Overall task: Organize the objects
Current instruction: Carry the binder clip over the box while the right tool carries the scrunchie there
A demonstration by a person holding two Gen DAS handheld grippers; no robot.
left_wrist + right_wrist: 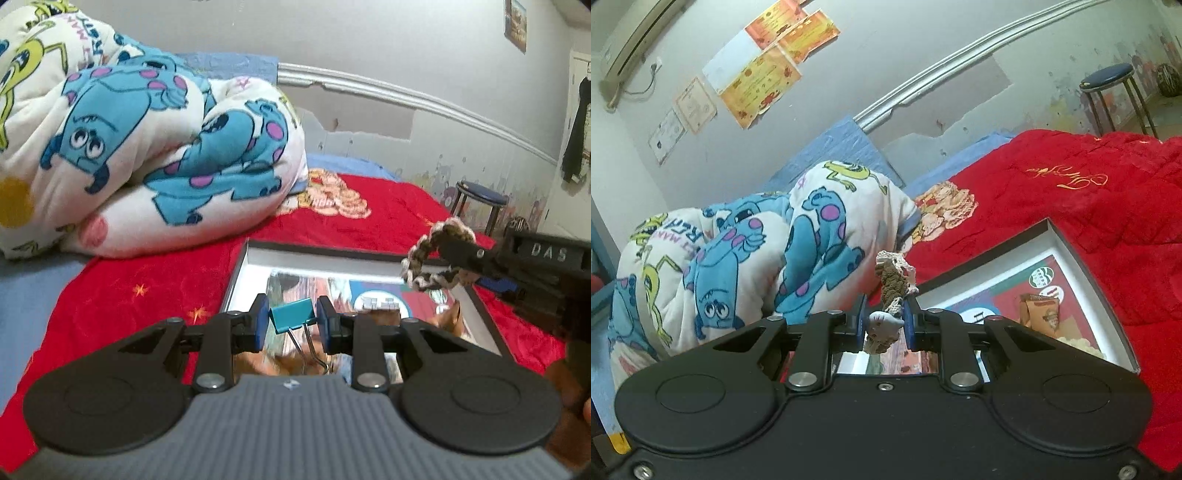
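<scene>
My left gripper is shut on a teal binder clip, whose wire handles hang toward the camera, above a shallow dark-rimmed box with a picture-printed bottom on the red bedspread. In the left wrist view my right gripper comes in from the right over the box, shut on a brown and cream crocheted scrunchie. The right wrist view shows that gripper shut on the same scrunchie, which has a small grey charm between the pads. The box lies just beyond and to the right.
A rolled white quilt with blue monster prints fills the left of the bed. The red bedspread stretches to the right. A blue-topped stool stands by the peeling wall beyond the bed. A dark garment hangs at far right.
</scene>
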